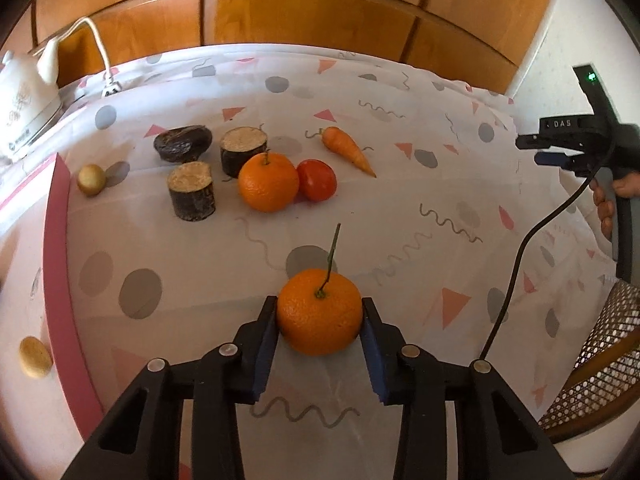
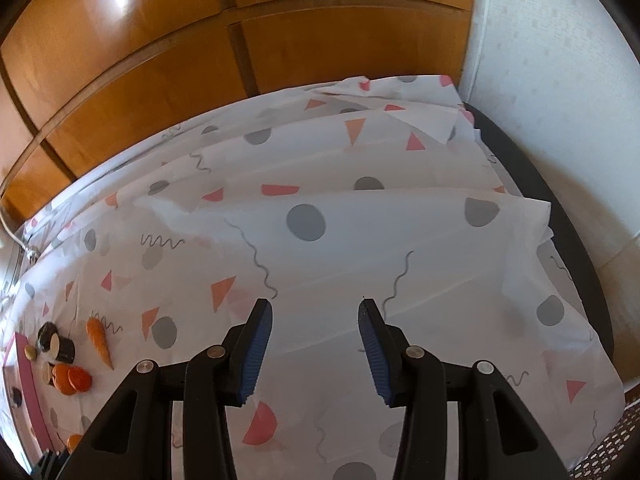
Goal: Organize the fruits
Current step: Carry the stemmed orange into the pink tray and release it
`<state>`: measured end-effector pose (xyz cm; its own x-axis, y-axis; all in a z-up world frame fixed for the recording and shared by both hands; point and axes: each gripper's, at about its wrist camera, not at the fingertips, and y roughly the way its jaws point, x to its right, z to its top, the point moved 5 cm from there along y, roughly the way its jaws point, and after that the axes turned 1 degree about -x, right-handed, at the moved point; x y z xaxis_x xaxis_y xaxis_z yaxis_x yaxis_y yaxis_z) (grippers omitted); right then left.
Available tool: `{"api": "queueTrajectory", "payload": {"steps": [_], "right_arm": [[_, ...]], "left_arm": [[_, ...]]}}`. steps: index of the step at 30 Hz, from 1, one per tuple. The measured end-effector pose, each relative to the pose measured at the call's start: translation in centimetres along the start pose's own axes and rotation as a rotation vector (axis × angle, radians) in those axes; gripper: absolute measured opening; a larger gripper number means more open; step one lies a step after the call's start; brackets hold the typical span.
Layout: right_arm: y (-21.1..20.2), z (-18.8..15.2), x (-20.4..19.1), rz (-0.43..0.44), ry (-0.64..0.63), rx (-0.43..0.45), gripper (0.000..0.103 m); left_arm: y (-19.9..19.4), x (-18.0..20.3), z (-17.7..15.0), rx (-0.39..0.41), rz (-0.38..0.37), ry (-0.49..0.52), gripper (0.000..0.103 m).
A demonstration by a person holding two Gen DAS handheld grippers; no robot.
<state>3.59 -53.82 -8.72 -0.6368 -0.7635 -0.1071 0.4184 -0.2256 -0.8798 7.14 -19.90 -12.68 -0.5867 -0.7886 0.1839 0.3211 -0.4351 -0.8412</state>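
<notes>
An orange with a long stem (image 1: 320,320) sits on the patterned tablecloth (image 1: 400,220) between the blue pads of my left gripper (image 1: 320,312), which touch it on both sides. Further back lie a second orange (image 1: 268,182), a red tomato (image 1: 317,180) against it and a carrot (image 1: 347,149). My right gripper (image 2: 316,308) hangs open over bare cloth with nothing between its fingers. Its view shows the carrot (image 2: 100,340) and the second orange (image 2: 64,378) far to the lower left. A hand holds that gripper at the right edge of the left wrist view (image 1: 568,144).
Three dark cut cylinders (image 1: 192,191) and a small yellowish ball (image 1: 91,179) lie left of the fruit. A pink tray edge (image 1: 60,260) runs down the left, with a tan round piece (image 1: 35,357) beyond it. A white kettle (image 1: 24,112) stands back left; a cane chair (image 1: 600,360) is right.
</notes>
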Motion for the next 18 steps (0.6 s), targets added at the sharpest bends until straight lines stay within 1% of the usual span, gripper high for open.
{"api": "queueTrajectory", "payload": {"steps": [2,6,9,13,16,18], "right_arm": [[0.1,0.1,0.5,0.0,0.023,-0.002,0.045],[0.8,-0.2,0.6,0.028,0.045,-0.041,0.045],[1.4,-0.6,-0.2,0.04,0.015,-0.069,0.045],[1.7,-0.9,-0.6,0.039,-0.005,-0.078,0.045],[1.5,-0.7,0.3,0.037,0.042,-0.067,0.045],[1.5,-0.6,1.4,0.036,0.099,-0.066,0.045]], "left_arm": [[-0.3,-0.2,-0.1,0.003,-0.003,-0.011,0.039],[-0.9,-0.7,-0.6,0.008,-0.009,-0.035,0.039],[-1.4,-1.3,-0.9,0.013,-0.011,-0.057,0.039],[-2.4,-1.9,-0.8,0.032,-0.013,-0.079,0.039],[-3.3,-2.3,-0.7,0.051,-0.017,-0.095,0.039],[-3.8,-2.5,-0.5,0.063,-0.017,-0.106,0.039]]}}
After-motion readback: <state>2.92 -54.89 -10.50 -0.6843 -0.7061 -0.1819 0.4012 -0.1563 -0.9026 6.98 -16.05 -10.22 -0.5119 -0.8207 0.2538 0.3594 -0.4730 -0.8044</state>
